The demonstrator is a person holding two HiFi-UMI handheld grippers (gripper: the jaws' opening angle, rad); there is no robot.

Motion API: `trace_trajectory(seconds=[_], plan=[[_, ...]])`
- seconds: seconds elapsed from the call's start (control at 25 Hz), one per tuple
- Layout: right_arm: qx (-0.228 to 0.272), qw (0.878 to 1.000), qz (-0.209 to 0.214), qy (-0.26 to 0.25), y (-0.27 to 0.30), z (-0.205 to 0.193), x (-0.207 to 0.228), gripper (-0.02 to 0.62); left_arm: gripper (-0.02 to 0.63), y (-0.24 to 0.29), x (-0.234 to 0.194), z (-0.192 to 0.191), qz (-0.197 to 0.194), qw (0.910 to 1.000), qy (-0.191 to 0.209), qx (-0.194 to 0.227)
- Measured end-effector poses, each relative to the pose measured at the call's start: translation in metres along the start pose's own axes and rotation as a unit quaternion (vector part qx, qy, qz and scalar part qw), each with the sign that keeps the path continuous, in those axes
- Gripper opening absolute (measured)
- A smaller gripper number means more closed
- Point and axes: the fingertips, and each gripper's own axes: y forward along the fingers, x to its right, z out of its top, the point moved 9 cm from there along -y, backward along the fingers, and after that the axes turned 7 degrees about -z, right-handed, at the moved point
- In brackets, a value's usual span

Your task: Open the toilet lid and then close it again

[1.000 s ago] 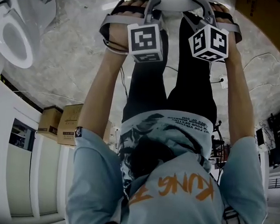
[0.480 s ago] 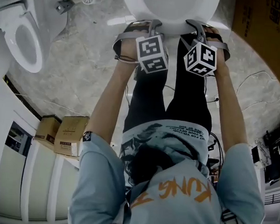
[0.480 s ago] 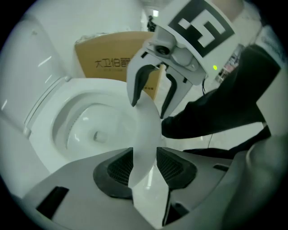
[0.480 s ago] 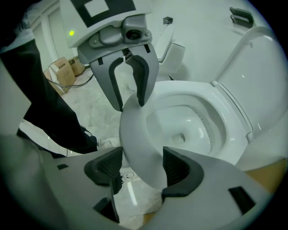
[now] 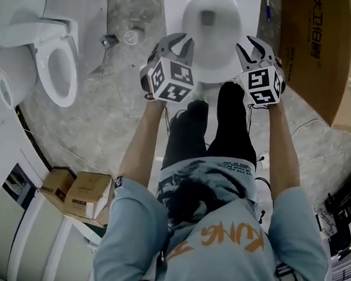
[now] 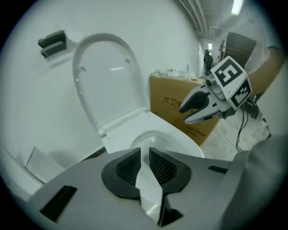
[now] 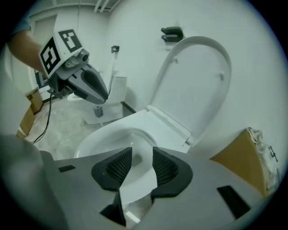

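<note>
Your left gripper (image 6: 144, 155) has jaws that have just been closing to a narrow slit, with nothing between them. The right gripper (image 7: 141, 155) jaws, also just closing, stand wider apart and are empty too. Both hang over the toilet bowl (image 5: 210, 24), clear of it. The lid (image 6: 110, 85) stands upright against the wall — fully open. A cardboard box (image 5: 315, 50) sits on the floor beside the toilet.

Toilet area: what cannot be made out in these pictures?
Toilet base: gripper views, hidden behind each gripper's body.
Seat sides: head view, partly covered by left gripper and right gripper, whose empty jaws have just been closing.
Black wall fitting: gripper views, too small to identify.
</note>
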Motion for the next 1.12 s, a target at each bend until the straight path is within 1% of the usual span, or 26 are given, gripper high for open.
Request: trace_trajectory(seconds=[0.08, 0.16, 0.36, 0.44, 0.68, 0.8, 0.84, 0.88, 0.92, 0.96, 1.0, 1.04, 1.12], plan=[[0.024, 0.999, -0.032, 0.025, -0.011, 0.023, 0.026, 0.137, 0.071, -0.017, -0.017, 0.023, 0.034, 0.999, -0.016, 0.026], [0.051, 0.996, -0.06, 0.043, -0.022, 0.048, 0.052, 0.107, 0.067, -0.033, -0.032, 0.049, 0.059, 0.9968, -0.022, 0.048], [0.11, 0.985, -0.11, 0.072, -0.049, 0.106, 0.116, 0.058, 0.064, -0.063, -0.064, 0.124, 0.105, 0.99, -0.01, 0.094], [0.13, 0.981, -0.122, 0.079, -0.056, 0.129, 0.142, 0.043, 0.066, -0.073, -0.077, 0.156, 0.121, 0.9863, -0.003, 0.112], [0.173, 0.972, -0.143, 0.072, -0.07, 0.187, 0.217, 0.04, 0.066, -0.096, -0.117, 0.244, 0.157, 0.9758, 0.017, 0.151], [0.194, 0.967, -0.15, 0.074, -0.068, 0.215, 0.256, 0.039, 0.066, -0.103, -0.142, 0.287, 0.183, 0.9678, 0.026, 0.171], [0.201, 0.965, -0.15, 0.074, -0.067, 0.224, 0.268, 0.051, 0.067, -0.104, -0.149, 0.3, 0.189, 0.9655, 0.031, 0.177], [0.208, 0.964, -0.15, 0.07, -0.066, 0.233, 0.279, 0.08, 0.069, -0.106, -0.156, 0.314, 0.192, 0.964, 0.037, 0.18], [0.212, 0.964, -0.148, 0.064, -0.064, 0.243, 0.289, 0.128, 0.089, -0.106, -0.163, 0.326, 0.193, 0.9634, 0.046, 0.18], [0.214, 0.965, -0.143, 0.056, -0.061, 0.252, 0.299, 0.171, 0.133, -0.106, -0.17, 0.338, 0.195, 0.963, 0.057, 0.177], [0.215, 0.966, -0.136, 0.047, -0.057, 0.261, 0.307, 0.191, 0.173, -0.105, -0.177, 0.349, 0.198, 0.9625, 0.069, 0.173], [0.215, 0.967, -0.13, 0.038, -0.052, 0.27, 0.314, 0.201, 0.186, -0.105, -0.184, 0.359, 0.202, 0.9612, 0.082, 0.168], [0.213, 0.969, -0.12, 0.016, -0.043, 0.284, 0.327, 0.217, 0.191, -0.103, -0.199, 0.377, 0.212, 0.958, 0.106, 0.162]])
